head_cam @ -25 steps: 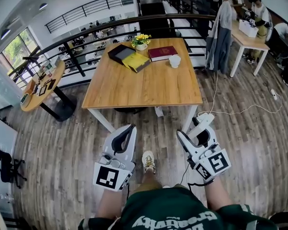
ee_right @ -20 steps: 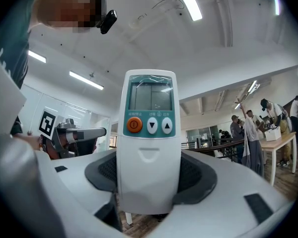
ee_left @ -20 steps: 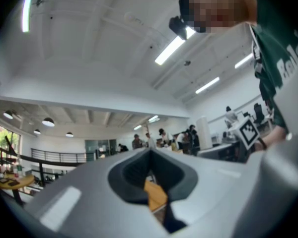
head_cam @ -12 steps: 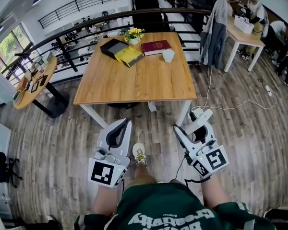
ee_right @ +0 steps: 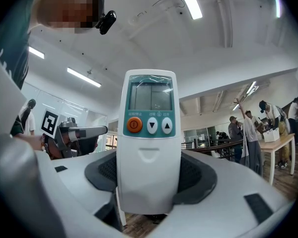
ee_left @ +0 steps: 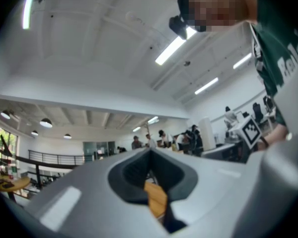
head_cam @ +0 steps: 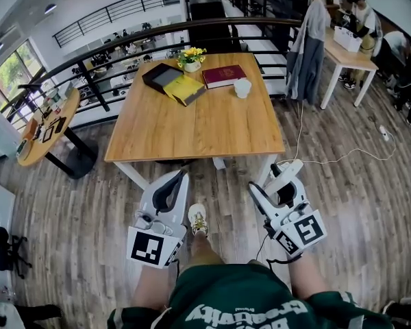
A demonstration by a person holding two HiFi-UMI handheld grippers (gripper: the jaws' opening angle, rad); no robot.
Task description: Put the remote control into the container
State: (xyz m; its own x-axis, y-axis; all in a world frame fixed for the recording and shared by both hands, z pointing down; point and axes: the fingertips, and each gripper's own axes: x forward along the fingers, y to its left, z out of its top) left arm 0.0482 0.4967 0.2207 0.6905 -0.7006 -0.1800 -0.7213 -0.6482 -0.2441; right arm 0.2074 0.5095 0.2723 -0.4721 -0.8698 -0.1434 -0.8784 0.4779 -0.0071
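The white remote control (ee_right: 150, 133), with an orange button and a small screen, stands upright between the pads of my right gripper (ee_right: 149, 175), which is shut on it. In the head view the remote (head_cam: 286, 173) sticks out of the right gripper (head_cam: 279, 184) over the floor, just short of the wooden table (head_cam: 198, 125). My left gripper (head_cam: 179, 180) is level with it on the left, shut and empty; its jaws (ee_left: 150, 151) meet at the tips. A dark open container (head_cam: 162, 76) lies at the table's far left.
Beside the container lie a yellow book (head_cam: 185, 90), a red book (head_cam: 223, 75), a white cup (head_cam: 242, 88) and a flower pot (head_cam: 191, 57). A black railing (head_cam: 123, 36) runs behind the table. A white cable (head_cam: 329, 157) trails on the floor at the right.
Both grippers have come a little closer to the table's near edge, and the table now looks slightly nearer. The remote stays gripped in the right gripper.
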